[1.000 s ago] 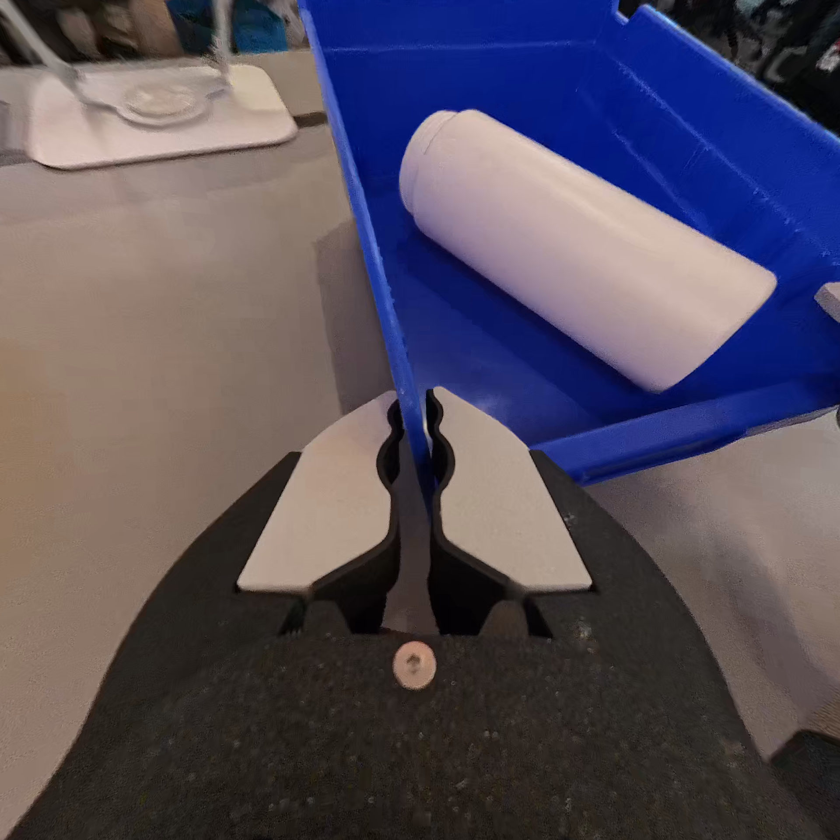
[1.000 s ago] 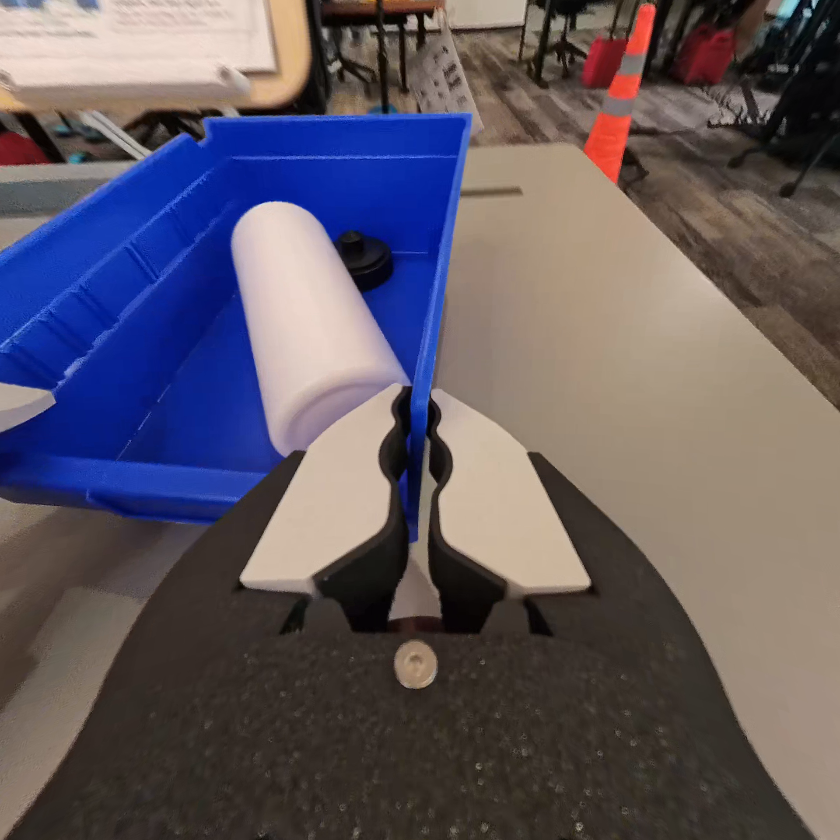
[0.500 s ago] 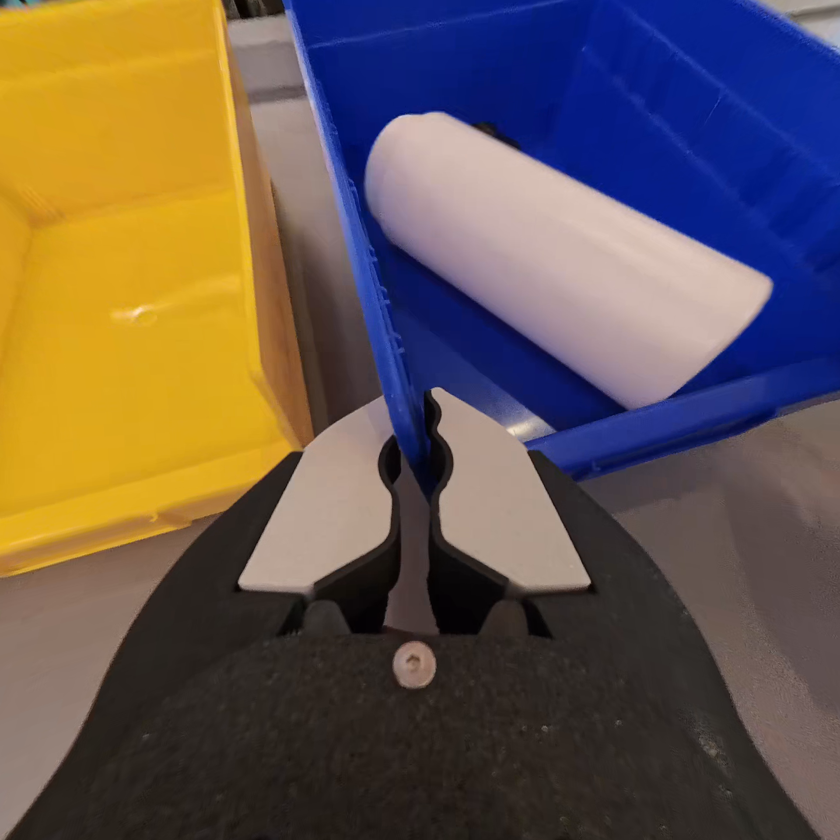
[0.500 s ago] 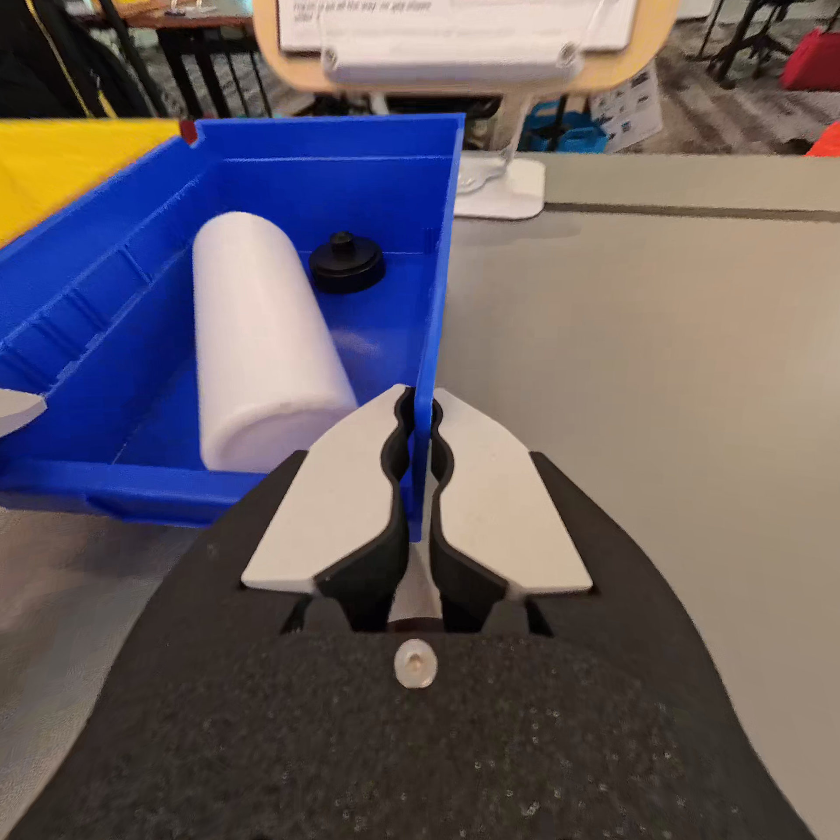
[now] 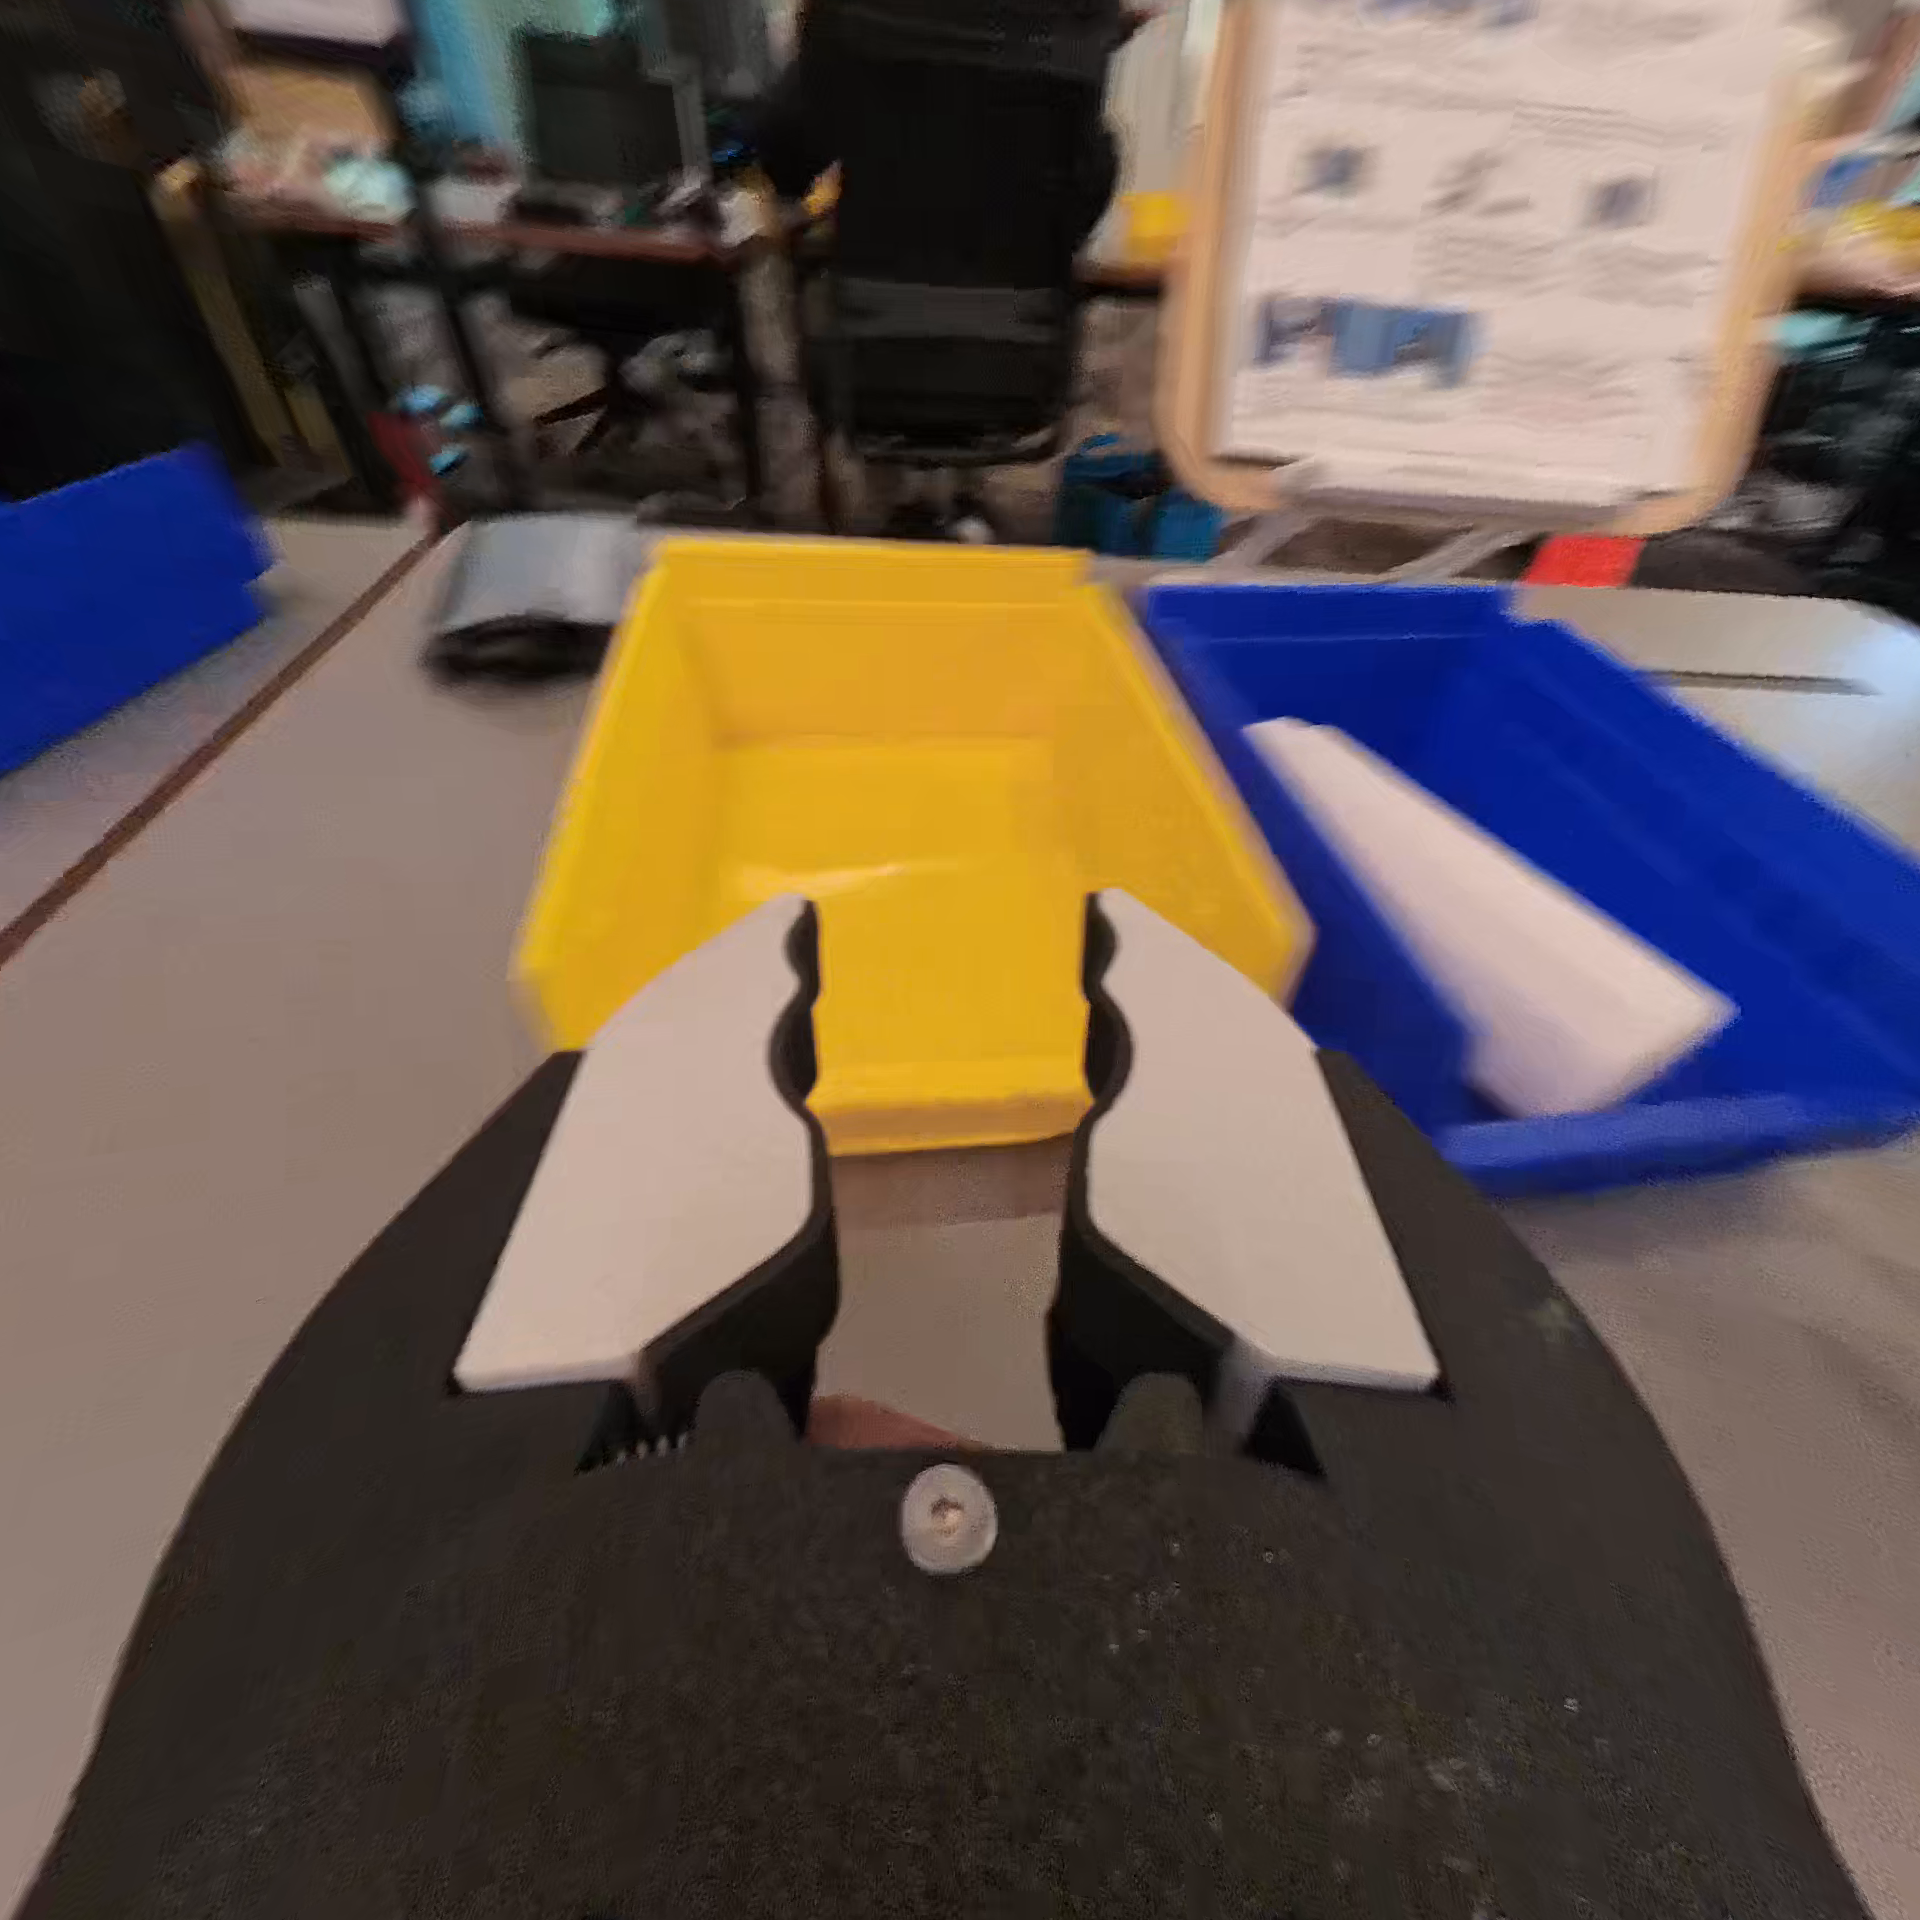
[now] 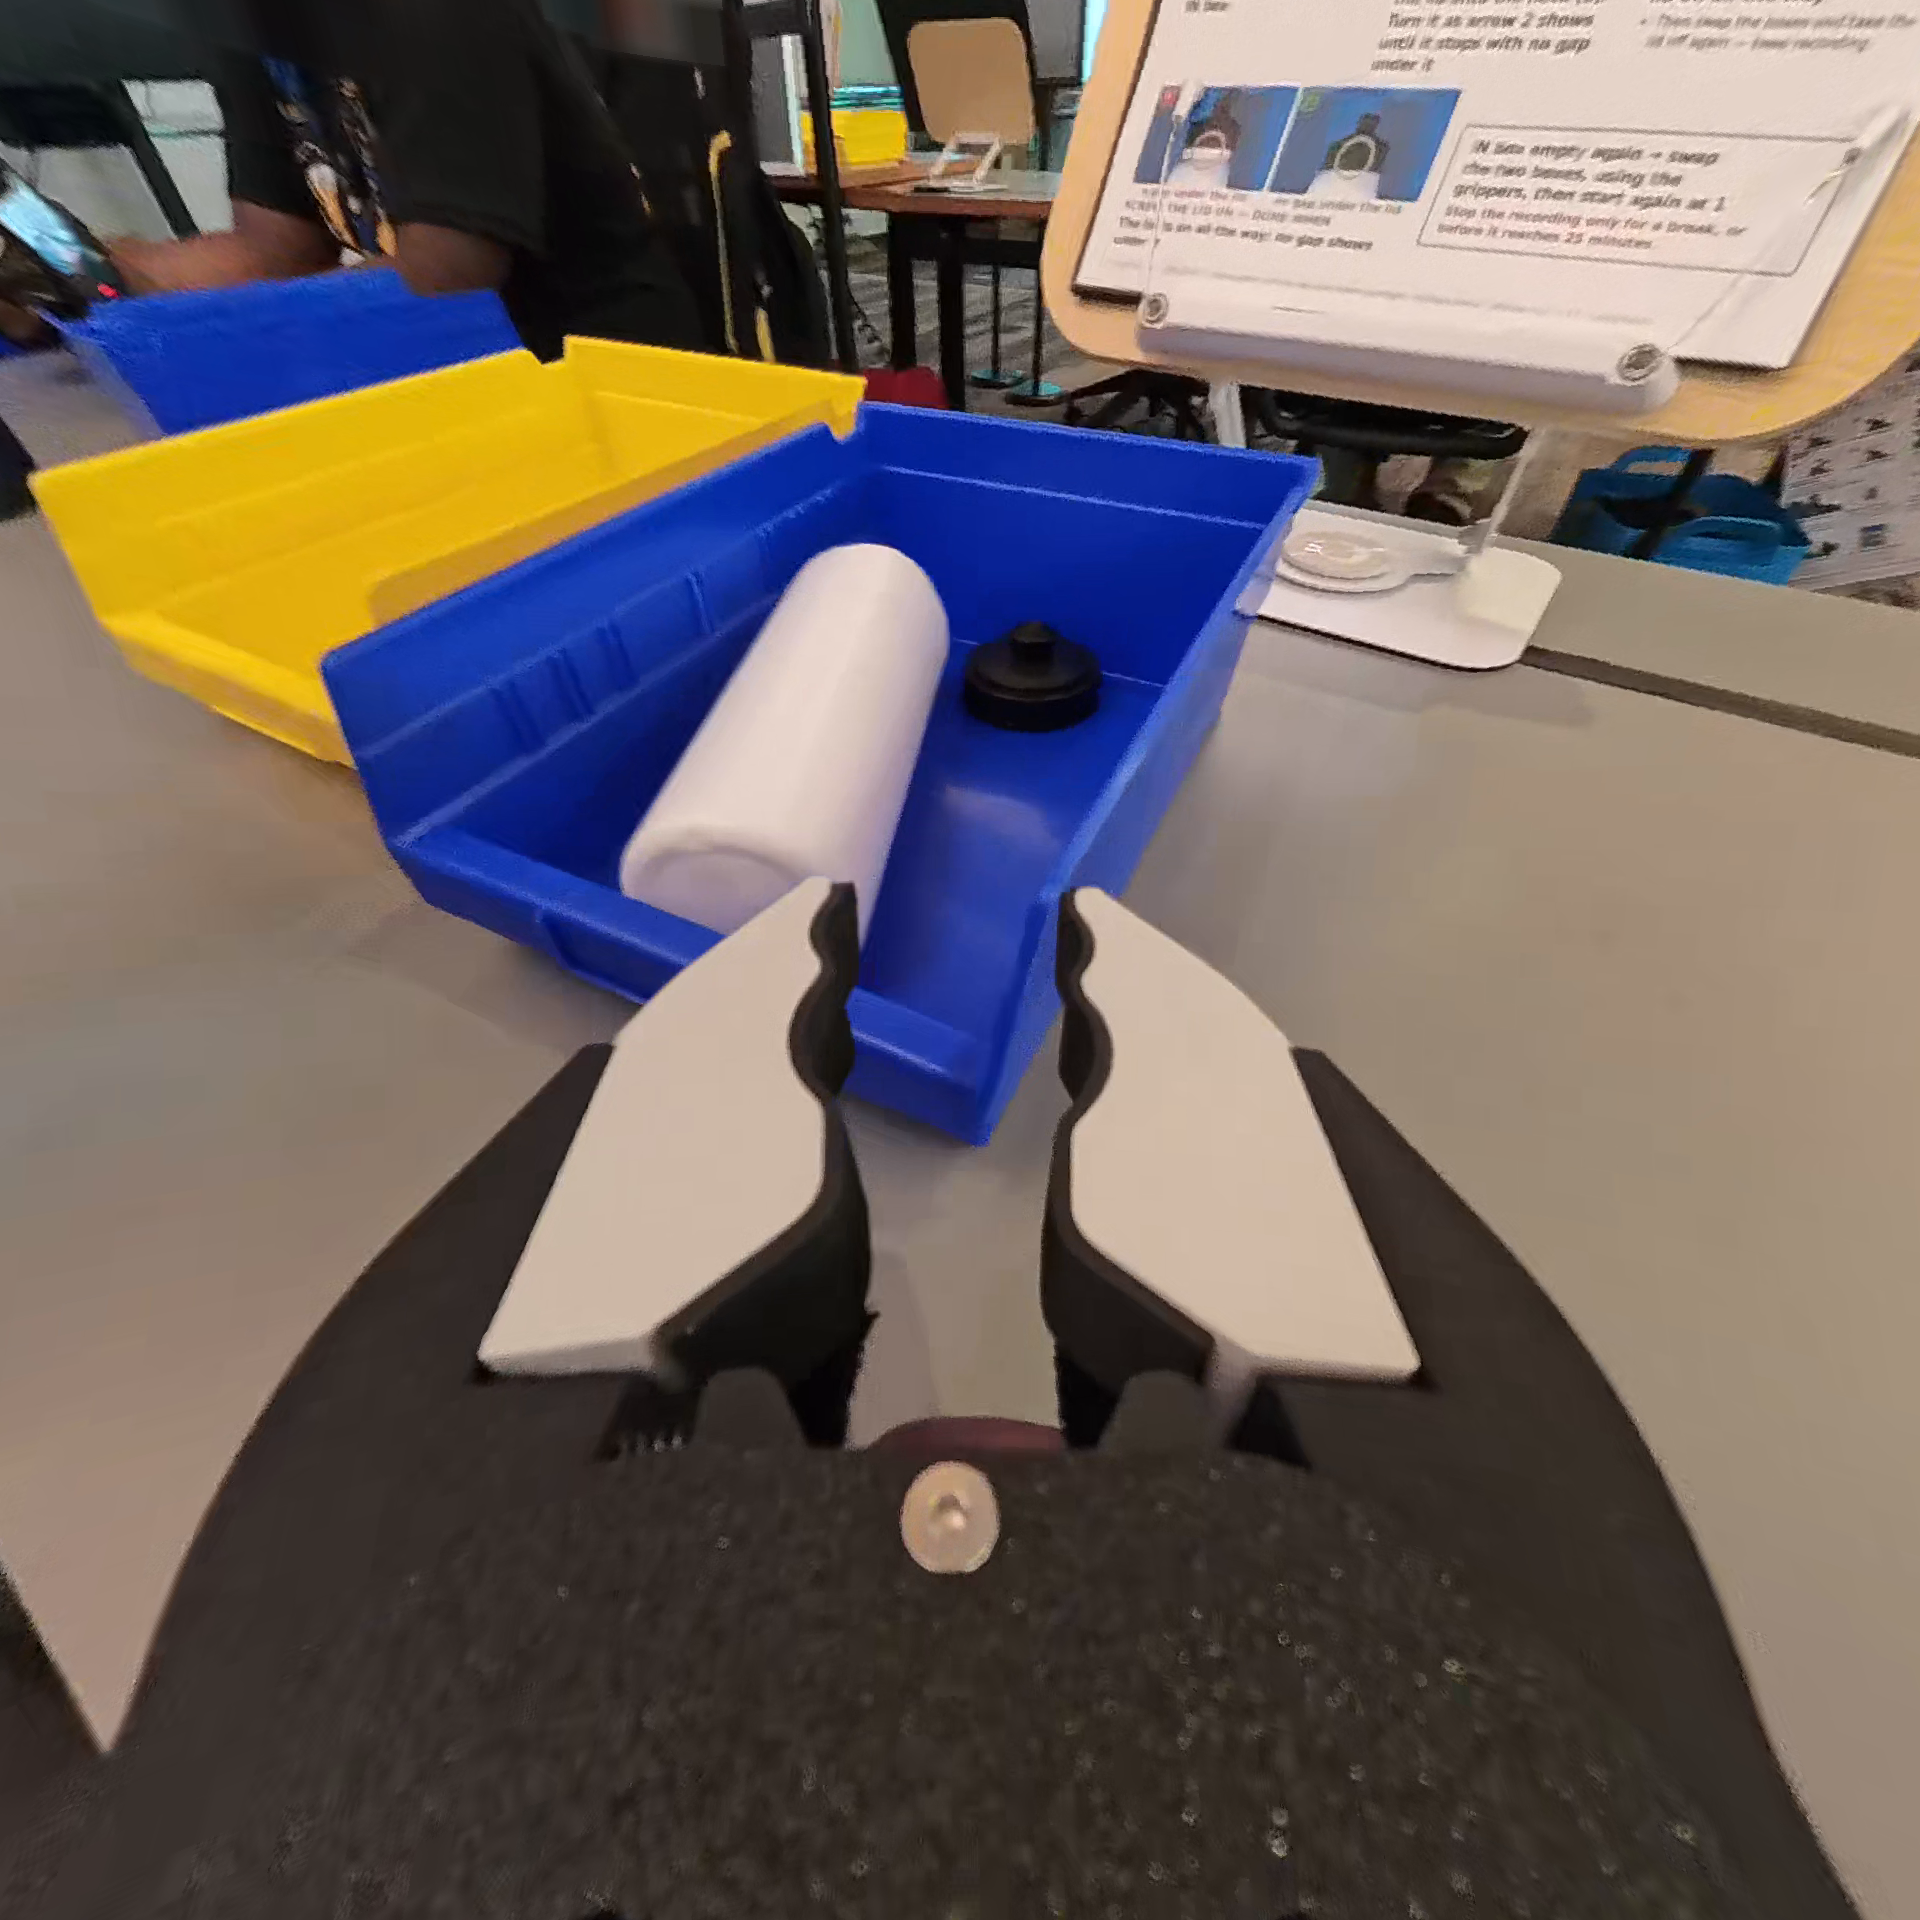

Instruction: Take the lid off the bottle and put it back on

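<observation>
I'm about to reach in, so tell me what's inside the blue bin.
A white bottle lies on its side in the blue bin, and a black lid sits by its far end. The bottle hides the floor beneath it, and its mouth faces away.

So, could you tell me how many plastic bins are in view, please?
3: the blue bin holding the bottle, the yellow bin at its left, and another blue bin behind; more may be hidden.
</observation>
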Demonstrator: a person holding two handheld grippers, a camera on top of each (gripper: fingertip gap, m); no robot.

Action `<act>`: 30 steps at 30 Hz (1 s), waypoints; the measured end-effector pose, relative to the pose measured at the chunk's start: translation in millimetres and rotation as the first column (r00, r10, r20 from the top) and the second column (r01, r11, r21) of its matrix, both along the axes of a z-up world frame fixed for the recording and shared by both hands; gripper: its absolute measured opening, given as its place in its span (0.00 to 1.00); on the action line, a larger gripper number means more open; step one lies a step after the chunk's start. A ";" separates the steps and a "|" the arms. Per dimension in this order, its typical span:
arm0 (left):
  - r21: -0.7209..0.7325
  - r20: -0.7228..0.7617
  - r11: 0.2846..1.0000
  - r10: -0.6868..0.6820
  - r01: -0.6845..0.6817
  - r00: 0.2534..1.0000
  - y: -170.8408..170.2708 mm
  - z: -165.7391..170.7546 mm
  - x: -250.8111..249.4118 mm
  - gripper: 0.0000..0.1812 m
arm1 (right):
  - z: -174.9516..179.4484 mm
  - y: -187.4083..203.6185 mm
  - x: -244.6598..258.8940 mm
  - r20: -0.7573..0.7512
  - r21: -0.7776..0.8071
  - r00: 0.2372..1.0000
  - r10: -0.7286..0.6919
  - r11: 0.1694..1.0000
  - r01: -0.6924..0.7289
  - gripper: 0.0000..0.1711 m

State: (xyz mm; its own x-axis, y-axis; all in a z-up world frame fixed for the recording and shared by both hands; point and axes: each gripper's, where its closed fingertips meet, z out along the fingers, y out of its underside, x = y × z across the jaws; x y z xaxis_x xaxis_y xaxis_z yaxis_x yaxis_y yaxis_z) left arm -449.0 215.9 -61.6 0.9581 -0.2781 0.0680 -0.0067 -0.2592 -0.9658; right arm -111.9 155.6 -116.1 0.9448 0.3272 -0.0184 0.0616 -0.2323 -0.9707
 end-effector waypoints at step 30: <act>-0.349 -0.053 0.923 0.155 -0.164 0.986 -67.0 -91.4 -78.6 0.02 | -47.4 -15.1 -239.9 0.144 -0.191 0.979 0.145 0.975 -0.116 0.43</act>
State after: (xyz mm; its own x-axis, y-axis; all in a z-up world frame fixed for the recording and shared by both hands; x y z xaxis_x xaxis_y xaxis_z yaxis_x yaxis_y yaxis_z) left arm -527.6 148.9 -153.0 0.9904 -0.0839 0.1096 0.0407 -0.5812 -0.8127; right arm -351.8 140.6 -163.4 0.8899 0.4527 0.0554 0.2503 -0.3831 -0.8891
